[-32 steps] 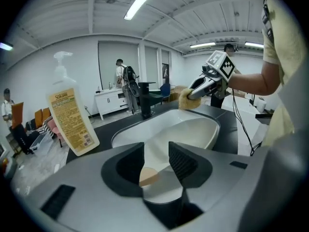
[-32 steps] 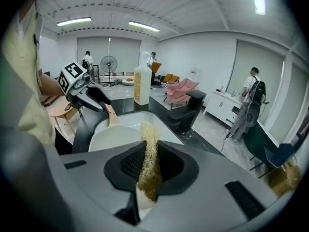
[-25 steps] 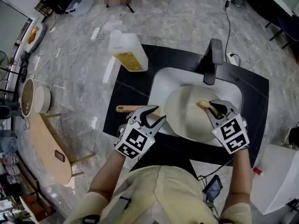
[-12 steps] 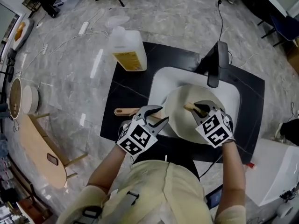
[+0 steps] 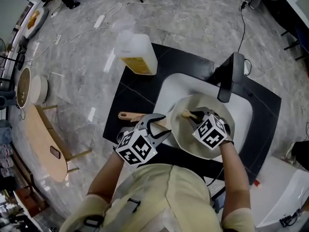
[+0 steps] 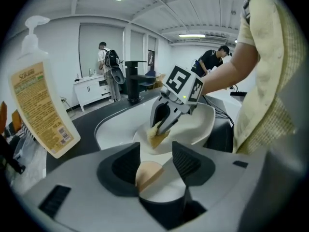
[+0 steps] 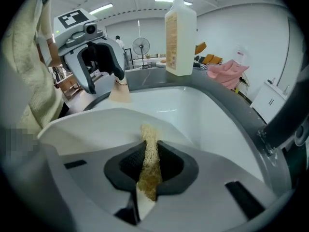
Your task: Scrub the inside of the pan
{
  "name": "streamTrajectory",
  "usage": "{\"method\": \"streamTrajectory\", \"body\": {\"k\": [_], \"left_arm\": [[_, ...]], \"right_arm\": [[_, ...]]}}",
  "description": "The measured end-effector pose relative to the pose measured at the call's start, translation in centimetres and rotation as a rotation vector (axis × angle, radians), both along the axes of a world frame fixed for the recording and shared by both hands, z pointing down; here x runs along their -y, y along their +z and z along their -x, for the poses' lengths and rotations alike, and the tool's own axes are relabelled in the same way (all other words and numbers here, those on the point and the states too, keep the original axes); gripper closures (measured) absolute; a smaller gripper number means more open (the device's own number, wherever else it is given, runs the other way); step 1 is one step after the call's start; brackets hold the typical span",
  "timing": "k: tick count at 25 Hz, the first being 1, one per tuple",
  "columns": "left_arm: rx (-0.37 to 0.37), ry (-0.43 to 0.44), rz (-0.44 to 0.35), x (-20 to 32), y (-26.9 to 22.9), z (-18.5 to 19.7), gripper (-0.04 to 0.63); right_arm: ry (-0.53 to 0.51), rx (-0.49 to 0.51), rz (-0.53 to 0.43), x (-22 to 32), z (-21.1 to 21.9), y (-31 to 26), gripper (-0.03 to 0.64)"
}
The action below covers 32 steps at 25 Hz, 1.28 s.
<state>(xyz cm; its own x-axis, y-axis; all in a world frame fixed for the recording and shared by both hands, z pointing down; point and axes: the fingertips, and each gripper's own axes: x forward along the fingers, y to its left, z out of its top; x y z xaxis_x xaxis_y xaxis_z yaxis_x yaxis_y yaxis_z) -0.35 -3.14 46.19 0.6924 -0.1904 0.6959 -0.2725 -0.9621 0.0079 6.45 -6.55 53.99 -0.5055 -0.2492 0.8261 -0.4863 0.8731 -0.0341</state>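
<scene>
A white pan [image 5: 186, 139] sits in the white sink [image 5: 166, 93], its wooden handle [image 5: 129, 115] pointing left over the black counter. My left gripper [image 5: 157, 123] is at the handle; its jaws are opening, and the handle's round end [image 6: 148, 174] lies between them with a gap on one side. My right gripper [image 5: 193, 115] is shut on a yellowish sponge [image 7: 148, 163], which it holds inside the pan near the left wall. In the left gripper view the sponge [image 6: 155, 134] touches the pan's inner surface [image 6: 198, 124].
A large soap pump bottle [image 5: 136, 52] stands on the counter behind the sink's left corner. A black faucet [image 5: 231, 76] rises at the sink's far side. People stand far off in the room. A wooden stool [image 5: 46, 144] is on the floor to the left.
My right gripper has carried the sponge leftward across the pan toward its handle side. The left gripper's jaws have spread wider round the handle.
</scene>
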Motion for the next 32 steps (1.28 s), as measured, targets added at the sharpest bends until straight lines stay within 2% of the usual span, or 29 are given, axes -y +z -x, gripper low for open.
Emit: {"method": "streamTrajectory", "body": {"k": [3,8,13,20,25,32], "left_arm": [[0.072,0.048,-0.012,0.0,0.9,0.1,0.383],[0.128,0.075,0.013,0.1,1.6,0.6,0.371],[0.213,0.133,0.02,-0.5,3.0,0.5,0.367],[0.288,0.165,0.04,-0.5,4.2,0.7,0.365],[0.323,0.176,0.044,-0.6,4.5,0.7,0.365],[0.333,0.175,0.046,-0.6,4.7,0.8,0.367]], "right_arm": [[-0.031,0.038,0.006,0.6,0.7,0.9,0.561],[-0.054,0.056,-0.016,1.6,1.8,2.5,0.561],[-0.016,0.033,-0.054,3.1,1.3,4.1,0.561],[0.084,-0.039,-0.111,5.3,-0.5,5.7,0.561],[0.134,-0.157,-0.156,6.3,-2.8,6.5,0.56],[0.18,-0.403,-0.185,6.7,-7.7,7.9,0.558]]}}
